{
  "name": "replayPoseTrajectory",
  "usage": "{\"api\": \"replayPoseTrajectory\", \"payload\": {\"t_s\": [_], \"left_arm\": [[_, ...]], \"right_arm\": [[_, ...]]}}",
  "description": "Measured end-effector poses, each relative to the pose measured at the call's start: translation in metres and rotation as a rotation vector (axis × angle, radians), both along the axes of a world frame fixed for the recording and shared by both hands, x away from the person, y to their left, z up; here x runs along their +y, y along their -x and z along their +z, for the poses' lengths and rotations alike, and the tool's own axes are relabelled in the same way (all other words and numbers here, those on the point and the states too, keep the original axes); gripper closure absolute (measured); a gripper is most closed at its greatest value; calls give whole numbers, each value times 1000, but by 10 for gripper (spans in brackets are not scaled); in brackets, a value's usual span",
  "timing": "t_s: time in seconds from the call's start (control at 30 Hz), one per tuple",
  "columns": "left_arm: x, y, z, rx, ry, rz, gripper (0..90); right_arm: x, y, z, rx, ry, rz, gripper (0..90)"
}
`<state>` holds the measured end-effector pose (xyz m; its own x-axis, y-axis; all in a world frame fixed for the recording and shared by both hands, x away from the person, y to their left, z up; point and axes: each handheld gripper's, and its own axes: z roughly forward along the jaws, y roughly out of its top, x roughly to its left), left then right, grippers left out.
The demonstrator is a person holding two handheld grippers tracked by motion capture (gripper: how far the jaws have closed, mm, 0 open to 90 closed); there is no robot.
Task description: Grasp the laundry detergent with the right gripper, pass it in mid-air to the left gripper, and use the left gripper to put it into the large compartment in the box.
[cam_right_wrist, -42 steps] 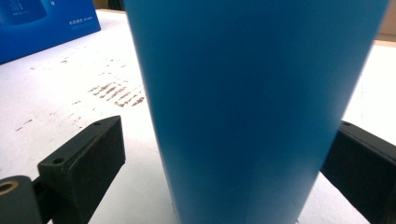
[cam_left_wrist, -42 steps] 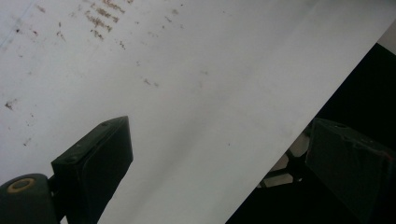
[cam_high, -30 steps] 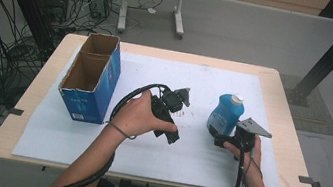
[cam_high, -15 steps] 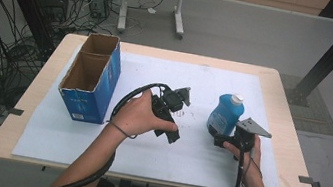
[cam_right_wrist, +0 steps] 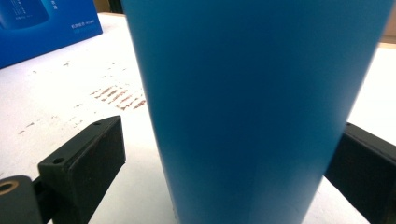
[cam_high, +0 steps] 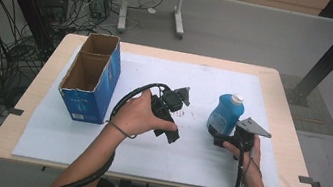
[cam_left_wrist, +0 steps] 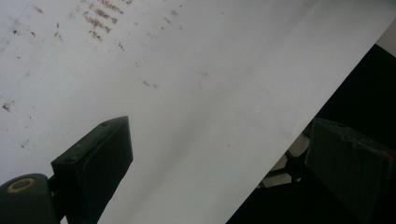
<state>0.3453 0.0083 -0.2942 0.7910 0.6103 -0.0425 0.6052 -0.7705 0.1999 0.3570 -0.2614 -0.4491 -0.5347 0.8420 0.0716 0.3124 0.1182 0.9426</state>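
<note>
A blue bottle (cam_high: 224,114) with a white cap stands upright on the white sheet (cam_high: 207,79), right of centre. My right gripper (cam_high: 218,138) is at its base. In the right gripper view the bottle (cam_right_wrist: 261,93) stands between the jaws of the right gripper (cam_right_wrist: 231,135). That gripper is open, with a gap at the left jaw. My left gripper (cam_high: 171,136) is held near the table's middle, pointing toward the front edge. In the left gripper view the left gripper (cam_left_wrist: 217,135) is open over the bare sheet (cam_left_wrist: 187,70), holding nothing.
An open blue cardboard box (cam_high: 88,78) stands at the left of the table; its side (cam_right_wrist: 46,23) shows in the right gripper view. Faint brown marks dot the sheet. Cables and a desk frame lie on the floor beyond the far edge.
</note>
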Motion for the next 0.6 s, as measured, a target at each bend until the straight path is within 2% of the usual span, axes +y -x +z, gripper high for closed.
{"api": "replayPoseTrajectory", "payload": {"t_s": [0.37,0.6], "left_arm": [[1,1,0,1,3,5,75],[1,1,1,1,3,1,76]], "right_arm": [[1,-2,0,-18,-4,2,49],[2,-4,-1,-33,-1,3,107]]}}
